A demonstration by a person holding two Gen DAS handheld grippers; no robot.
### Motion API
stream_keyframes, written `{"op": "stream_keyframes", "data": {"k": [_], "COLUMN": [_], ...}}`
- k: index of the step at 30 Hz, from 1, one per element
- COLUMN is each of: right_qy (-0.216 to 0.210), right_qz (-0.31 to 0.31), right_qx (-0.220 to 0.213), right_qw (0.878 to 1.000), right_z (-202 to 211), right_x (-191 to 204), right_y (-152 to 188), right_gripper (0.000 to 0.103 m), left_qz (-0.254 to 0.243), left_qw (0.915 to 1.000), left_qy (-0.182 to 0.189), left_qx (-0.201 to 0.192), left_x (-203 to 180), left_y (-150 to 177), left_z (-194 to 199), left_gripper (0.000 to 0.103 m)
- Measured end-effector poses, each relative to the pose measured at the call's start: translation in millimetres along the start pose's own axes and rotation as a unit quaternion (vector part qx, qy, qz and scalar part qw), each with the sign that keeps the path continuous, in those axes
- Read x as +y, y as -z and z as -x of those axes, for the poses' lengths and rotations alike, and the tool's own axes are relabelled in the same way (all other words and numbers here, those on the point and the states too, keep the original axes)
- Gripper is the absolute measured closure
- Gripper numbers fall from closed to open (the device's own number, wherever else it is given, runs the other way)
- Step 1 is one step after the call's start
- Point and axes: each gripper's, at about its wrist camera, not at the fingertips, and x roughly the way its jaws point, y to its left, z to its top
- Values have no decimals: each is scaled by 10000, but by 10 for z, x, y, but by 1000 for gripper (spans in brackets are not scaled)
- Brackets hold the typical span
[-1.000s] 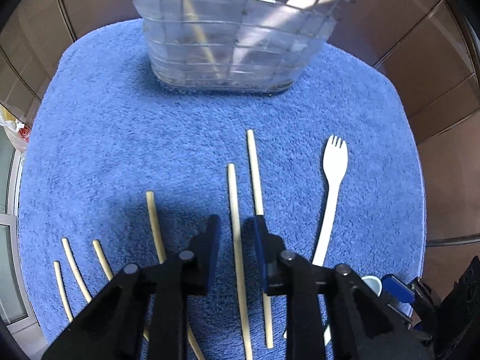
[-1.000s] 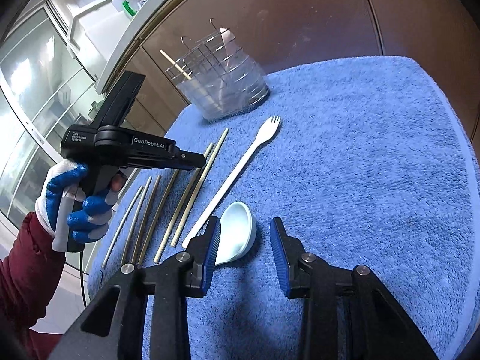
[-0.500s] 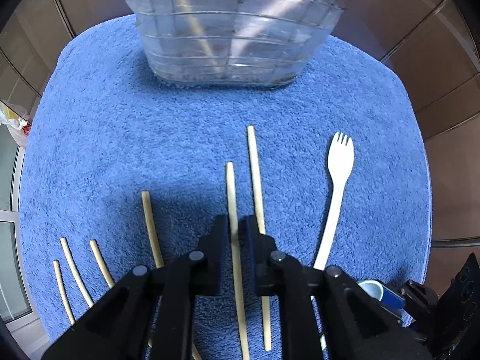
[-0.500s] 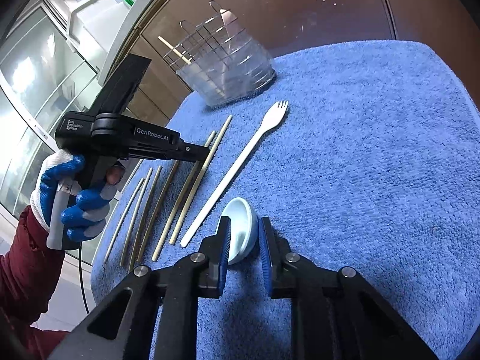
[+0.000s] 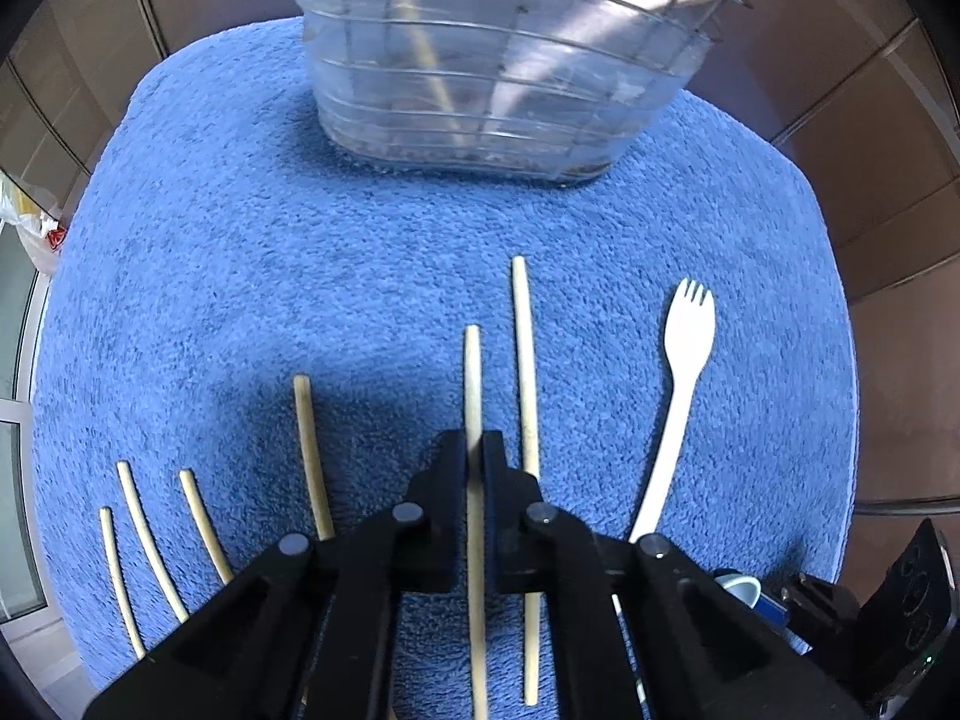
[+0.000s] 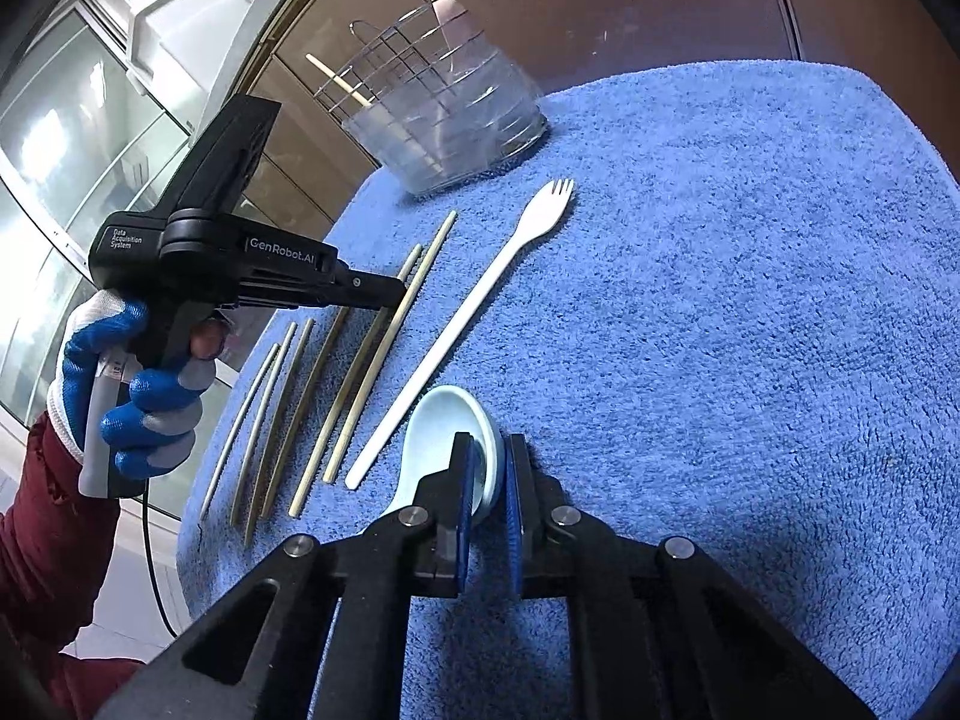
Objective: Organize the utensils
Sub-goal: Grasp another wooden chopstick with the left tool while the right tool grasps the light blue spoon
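Several pale wooden chopsticks lie side by side on a blue towel (image 5: 270, 252). My left gripper (image 5: 474, 441) points steeply down, shut on one chopstick (image 5: 473, 372) near its middle; in the right wrist view the left gripper (image 6: 393, 297) sits low over the same row. A white spoon (image 6: 441, 420) lies beside a white fork (image 6: 540, 222). My right gripper (image 6: 489, 450) has one blue pad inside the bowl and one outside. Its jaws are closing on the bowl's rim. The wire utensil basket (image 5: 498, 90) stands at the towel's far end, one chopstick (image 6: 339, 81) leaning in it.
A longer chopstick (image 5: 523, 348) lies right beside the gripped one, and others (image 5: 309, 450) fan out to the left. A person's blue-gloved hand (image 6: 138, 390) with a dark red sleeve holds the left gripper. Brown cabinet fronts (image 5: 870, 138) surround the towel.
Both grippers' jaws have drawn together: the left around a chopstick, the right around the spoon's bowl rim. The left gripper sank a little toward the towel.
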Motion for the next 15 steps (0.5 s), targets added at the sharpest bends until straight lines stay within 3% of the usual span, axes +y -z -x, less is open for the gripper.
{"op": "stream_keyframes", "data": {"k": [9, 15], "right_qy": [210, 306], "right_qz": [223, 283], "right_qx": [-267, -442], "right_qw": [9992, 9982], "right_z": [151, 258], "right_x": [126, 173], "right_y": [24, 54], "right_gripper": [94, 94], "left_qz": [42, -21], "left_qw": [9992, 9950], "left_qy": [126, 463], "left_qx": [-379, -884], "left_x": [130, 239], "left_y": [82, 204], "left_z": [140, 451], "left_gripper": [98, 98]}}
